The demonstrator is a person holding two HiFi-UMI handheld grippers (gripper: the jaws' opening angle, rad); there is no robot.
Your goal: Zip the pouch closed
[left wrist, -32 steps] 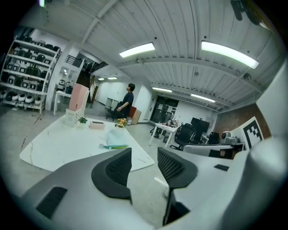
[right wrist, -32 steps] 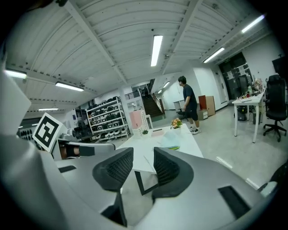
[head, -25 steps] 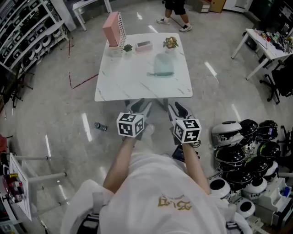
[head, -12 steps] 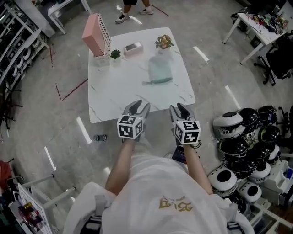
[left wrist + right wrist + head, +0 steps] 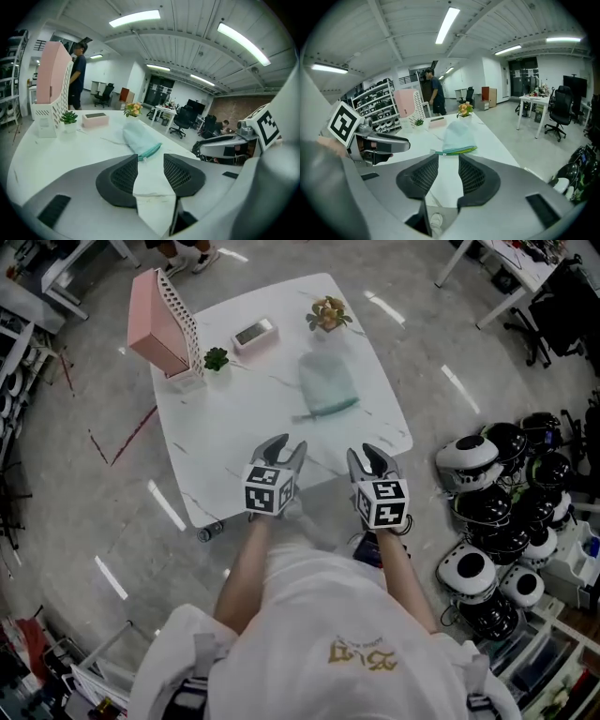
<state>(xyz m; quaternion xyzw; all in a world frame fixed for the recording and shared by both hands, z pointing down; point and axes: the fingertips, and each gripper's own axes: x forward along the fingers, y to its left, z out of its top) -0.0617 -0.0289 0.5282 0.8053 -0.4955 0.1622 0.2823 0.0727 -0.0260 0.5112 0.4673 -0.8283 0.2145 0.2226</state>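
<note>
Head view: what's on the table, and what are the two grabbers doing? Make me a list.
Table: white, marbled
Pouch: pale green, lying flat, untouched
Far edge: pink holder, small plant, pink box, flowers
Left gripper: jaws opening, nothing between them
Right gripper: open, empty

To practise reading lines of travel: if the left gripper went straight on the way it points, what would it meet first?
Probably the bare white table, just short of the zip end of the teal pouch; depth is unclear. The left gripper is empty, its jaws opening.
</note>
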